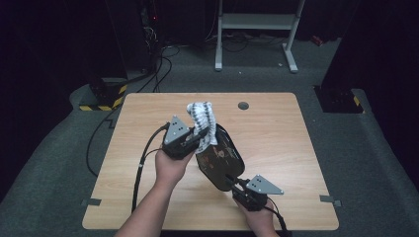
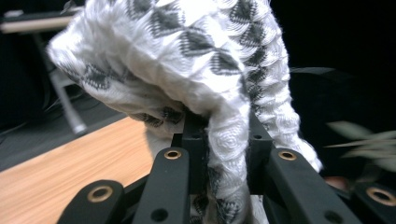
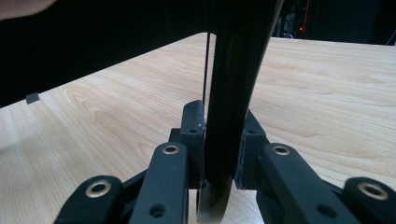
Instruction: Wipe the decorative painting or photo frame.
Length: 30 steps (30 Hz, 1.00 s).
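over the middle of the wooden table [image 1: 276, 143], a black tray [image 1: 221, 160] is being held tilted up on edge, its decorated face turned toward the left gripper [image 1: 198, 139]. the tray's near rim is being clamped by the right gripper [image 1: 232, 182], which is being carried in the person's right hand [image 1: 260, 217] at the near edge of the table. along the right gripper view, the tray rim [image 3: 229, 93] is being pinched edge-on between the two black jaws, which are standing narrow with their pads pressed against both faces of the rim; light wood grain is being shown on either side of it.

a white cloth with a grey diamond pattern [image 1: 203, 121] is being gripped by the left gripper, which is being carried in the person's left hand [image 1: 170, 165]. the cloth is being held bunched, rising above the gripper and lying against the upper part of the tray. along the left gripper view, a fold of the cloth [image 2: 224, 140] is being squeezed between the jaws, which are drawn close together on it, while the rest of the cloth is billowing above and to both sides. the tray [image 2: 341, 107] is being seen as a dark surface just behind the cloth, a pale leaf pattern showing at its right. black cables are being trailed from both grippers toward the near edge of the table.
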{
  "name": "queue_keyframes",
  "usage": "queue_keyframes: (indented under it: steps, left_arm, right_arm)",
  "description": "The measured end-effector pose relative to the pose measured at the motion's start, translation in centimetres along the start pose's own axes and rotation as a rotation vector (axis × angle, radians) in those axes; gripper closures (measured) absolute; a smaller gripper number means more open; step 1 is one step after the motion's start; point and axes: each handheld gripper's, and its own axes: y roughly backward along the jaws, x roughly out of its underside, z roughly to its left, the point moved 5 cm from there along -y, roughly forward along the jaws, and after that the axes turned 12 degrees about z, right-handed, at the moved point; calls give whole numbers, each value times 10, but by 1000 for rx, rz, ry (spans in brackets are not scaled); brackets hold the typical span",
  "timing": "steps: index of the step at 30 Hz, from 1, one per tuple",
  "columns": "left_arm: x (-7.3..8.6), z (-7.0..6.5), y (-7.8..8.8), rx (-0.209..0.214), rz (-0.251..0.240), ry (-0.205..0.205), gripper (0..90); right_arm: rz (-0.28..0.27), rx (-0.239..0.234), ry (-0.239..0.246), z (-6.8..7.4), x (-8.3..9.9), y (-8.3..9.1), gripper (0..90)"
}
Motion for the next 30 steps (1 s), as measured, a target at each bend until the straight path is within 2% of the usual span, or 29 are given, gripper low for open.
queue_keyframes:
  steps: [3,6,8,10,12,16,18,21,24,30]
  left_arm:
    - [8,13,-7,-53,42,6,759]
    - [9,10,-6,-45,38,6,759]
    - [6,-1,0,-30,9,-6,759]
    - [1,-16,6,-21,-20,-40,759]
    - [-4,-32,11,13,-37,-79,759]
    - [-10,-70,15,57,-49,-178,758]
    - [-10,-77,14,61,-49,-198,758]
    - [-9,-72,11,73,-54,-181,758]
    - [-6,-56,10,54,-54,-138,758]
    - [3,-10,-1,-8,-9,-34,759]
  right_arm:
    - [-2,1,2,0,0,0,784]
    - [0,-1,2,0,0,0,785]
    - [1,-4,1,0,0,0,785]
    - [1,-3,0,0,1,0,784]
    - [2,-3,-1,0,1,0,785]
    - [3,-1,-4,0,0,0,784]
    - [5,-1,-4,0,1,0,783]
    - [8,-1,-9,-1,1,0,783]
    - [6,-3,-8,0,1,0,783]
    - [3,0,-3,0,0,-1,783]
